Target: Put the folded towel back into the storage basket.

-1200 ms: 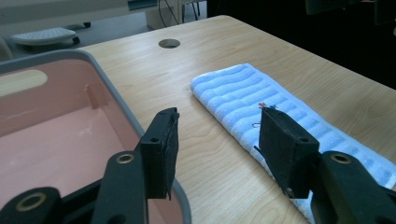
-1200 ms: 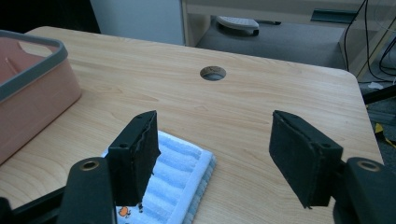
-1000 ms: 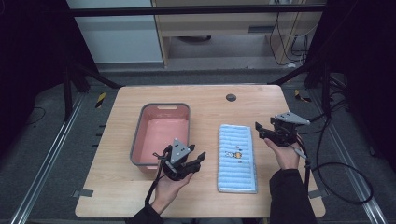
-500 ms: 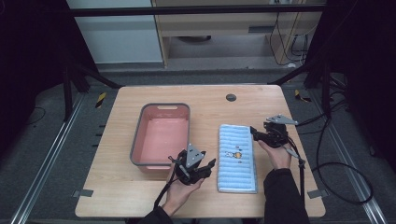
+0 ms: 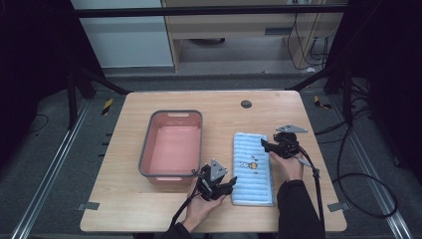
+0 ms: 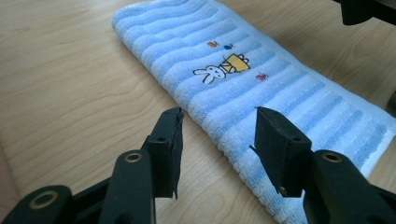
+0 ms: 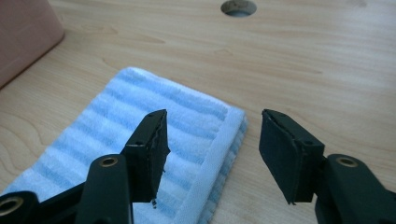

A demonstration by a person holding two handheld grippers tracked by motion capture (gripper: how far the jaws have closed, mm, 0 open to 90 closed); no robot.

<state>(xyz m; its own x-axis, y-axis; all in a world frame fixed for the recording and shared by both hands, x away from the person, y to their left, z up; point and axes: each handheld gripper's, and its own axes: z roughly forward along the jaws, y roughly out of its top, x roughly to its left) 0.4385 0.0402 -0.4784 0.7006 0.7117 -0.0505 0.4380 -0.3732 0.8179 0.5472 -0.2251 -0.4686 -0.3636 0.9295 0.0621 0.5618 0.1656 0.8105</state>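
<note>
Wooden table (image 5: 149,209), dark room, blue towel (image 5: 253,169)

We see a light wooden table (image 5: 149,209) with rounded corners, and in its far middle a small round dark grommet hole (image 5: 246,104). On the table's left half sits a pink rectangular plastic basin with a grey rim (image 5: 173,144), empty inside. Grey carpet floor (image 5: 45,164) surrounds the table, with black cables (image 5: 358,179) lying at the right.
</note>
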